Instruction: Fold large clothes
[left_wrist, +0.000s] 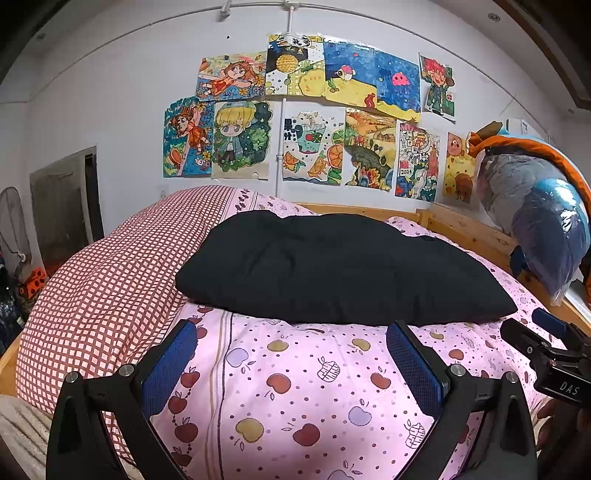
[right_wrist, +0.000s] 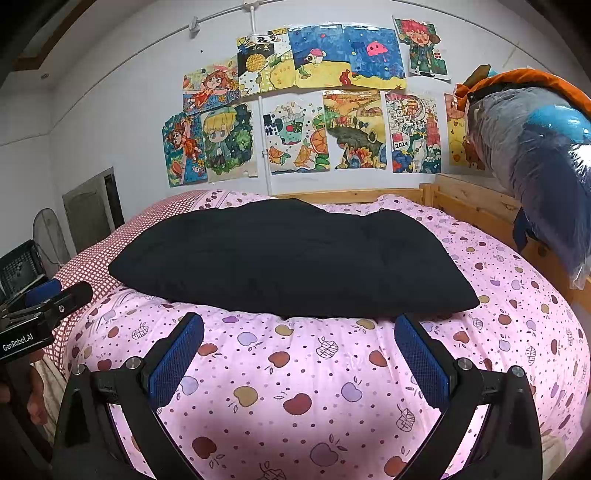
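Bed (left_wrist: 332, 387): covered by a pink apple-print quilt, with a red-checked section (left_wrist: 103, 288) along the left side. Wooden frame at the far and right edges.

Black garment (left_wrist: 332, 266): lies across the middle of the quilt, bunched into a thick, roughly oblong mass, near edge just beyond both grippers. Appears already partly folded; extent of folding not judged with certainty.

Risks, as judged from this position:
- Soft, yielding quilt beneath the garment: likely to be pinched together with the black fabric if a gripper closes too deep.
- Thick, layered edge: only the top layer may be caught, causing the stack to slide apart on lifting.
- Uneven lift between the two sides: likely to skew the fold.

Left gripper (left_wrist: 291, 354): held low over the quilt, pointed at the garment's near edge, jaws spread wide, nothing held.

Right gripper (right_wrist: 299, 347): beside the left one, same low forward-pointing pose, jaws spread wide, nothing held.
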